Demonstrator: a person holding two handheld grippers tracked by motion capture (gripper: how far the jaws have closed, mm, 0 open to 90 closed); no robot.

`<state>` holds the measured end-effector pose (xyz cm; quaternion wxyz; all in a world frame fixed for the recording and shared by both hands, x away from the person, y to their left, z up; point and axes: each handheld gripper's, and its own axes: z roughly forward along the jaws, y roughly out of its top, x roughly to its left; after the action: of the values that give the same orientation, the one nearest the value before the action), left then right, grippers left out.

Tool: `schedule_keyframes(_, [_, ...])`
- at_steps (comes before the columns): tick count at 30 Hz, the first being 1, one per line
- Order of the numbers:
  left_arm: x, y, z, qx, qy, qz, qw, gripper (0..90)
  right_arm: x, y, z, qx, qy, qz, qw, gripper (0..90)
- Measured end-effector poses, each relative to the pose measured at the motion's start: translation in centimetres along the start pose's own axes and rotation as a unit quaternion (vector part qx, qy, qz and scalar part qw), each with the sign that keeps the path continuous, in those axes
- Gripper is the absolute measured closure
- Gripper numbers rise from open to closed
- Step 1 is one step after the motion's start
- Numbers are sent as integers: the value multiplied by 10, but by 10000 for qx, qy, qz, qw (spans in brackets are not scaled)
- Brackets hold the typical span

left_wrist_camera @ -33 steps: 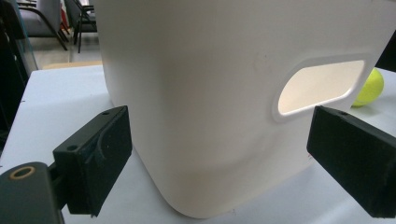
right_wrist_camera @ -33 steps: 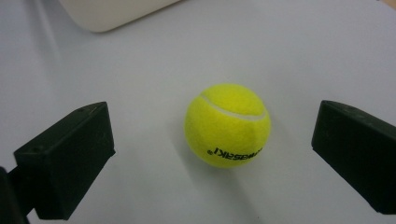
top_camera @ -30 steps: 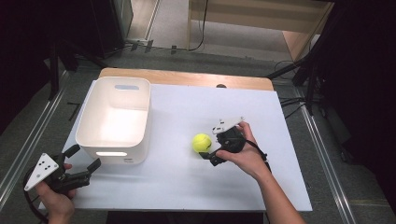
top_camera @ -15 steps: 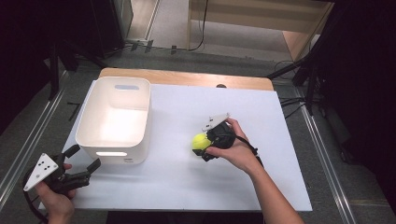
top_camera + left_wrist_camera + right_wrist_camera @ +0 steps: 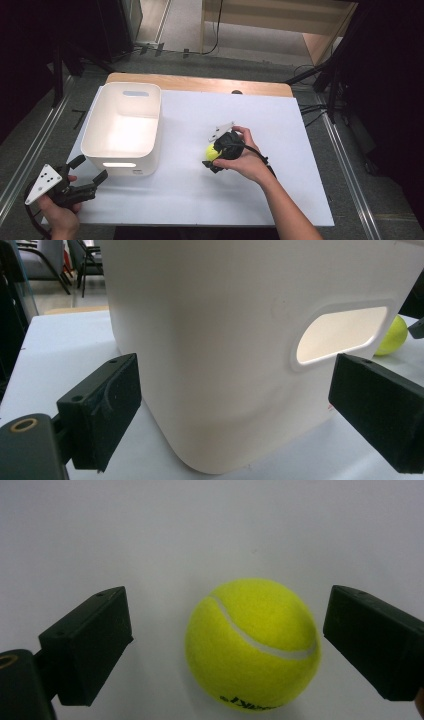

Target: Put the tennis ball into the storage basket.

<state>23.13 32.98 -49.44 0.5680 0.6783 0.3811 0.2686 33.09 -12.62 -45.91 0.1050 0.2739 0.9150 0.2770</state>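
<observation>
A yellow tennis ball lies on the white table top, right of centre. My right gripper is open, its two black jaws standing on either side of the ball with gaps on both sides. My left gripper is open at the table's front left corner, facing the near wall of a white plastic bin. The ball peeks out past the bin's right side in the left gripper view.
The bin's near wall has an oval handle cutout. A wooden board edge runs along the back of the table. Metal rails flank the table, and dark floor with cables lies beyond.
My right gripper has moved left toward the ball and now has its jaws around it. The left gripper has stayed where it was.
</observation>
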Motion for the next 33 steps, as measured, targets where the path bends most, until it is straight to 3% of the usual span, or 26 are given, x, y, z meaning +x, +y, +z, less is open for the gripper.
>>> schedule_keyframes(14, [0, 0, -1, 14, -17, 3, 10000, 72, -2, 3, 9, 116, -3, 182, 9998, 50])
schedule_keyframes(17, [0, 0, 0, 8, -17, -3, 10000, 72, -6, -1, 13, 304, -150, 199, 9992, 50])
schedule_keyframes(22, [0, 0, 0, -1, -22, -7, 10000, 72, -9, -3, 16, 477, -192, 275, 9983, 50])
schedule_keyframes(25, [0, 0, 0, -2, -19, -2, 10000, 72, -10, -4, 19, 573, -304, 306, 9974, 73])
schedule_keyframes(33, [1, 0, -1, 6, -22, 13, 10000, 72, -10, -5, 21, 607, -261, 442, 9968, 135])
